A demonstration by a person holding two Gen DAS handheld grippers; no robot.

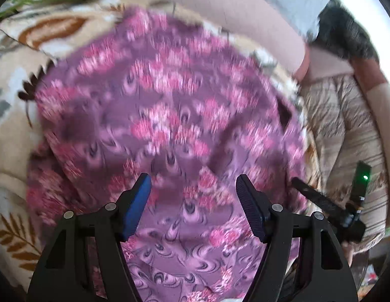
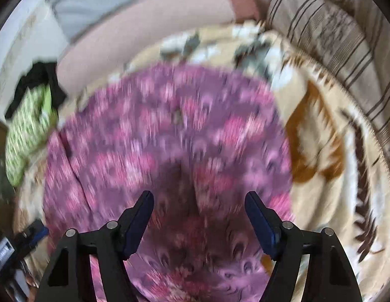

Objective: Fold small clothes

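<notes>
A: Purple floral garment (image 1: 167,125), spread over a beige leaf-patterned blanket (image 1: 16,130). It fills the middle of both wrist views. Left gripper (image 1: 193,201) and right gripper (image 2: 198,216) hang above it, jaws apart, nothing between them.

B: Garment type?

A: Cannot tell; both views are blurred, and neither hem nor sleeve reads clearly. A dark ridge runs near the right gripper, likely a crease or doubled layer.

B: Principal risk?

A: Pinching the blanket along with the garment. The two fabrics lie in contact, so a deep bite would probably lift both.

B: Others?

A: A pinch in mid-panel rather than at an edge would likely bunch the cloth and skew the fold. Uneven lifting between the two grippers would probably twist it. Soft bedding gives little backing, so a shallow grasp may slip.

B: Neighbours?

A: Green patterned cloth (image 2: 29,123) lies at the far edge, apart from the garment; a striped cushion (image 2: 328,35) lies beyond the blanket. Neither seems likely to interfere.
</notes>
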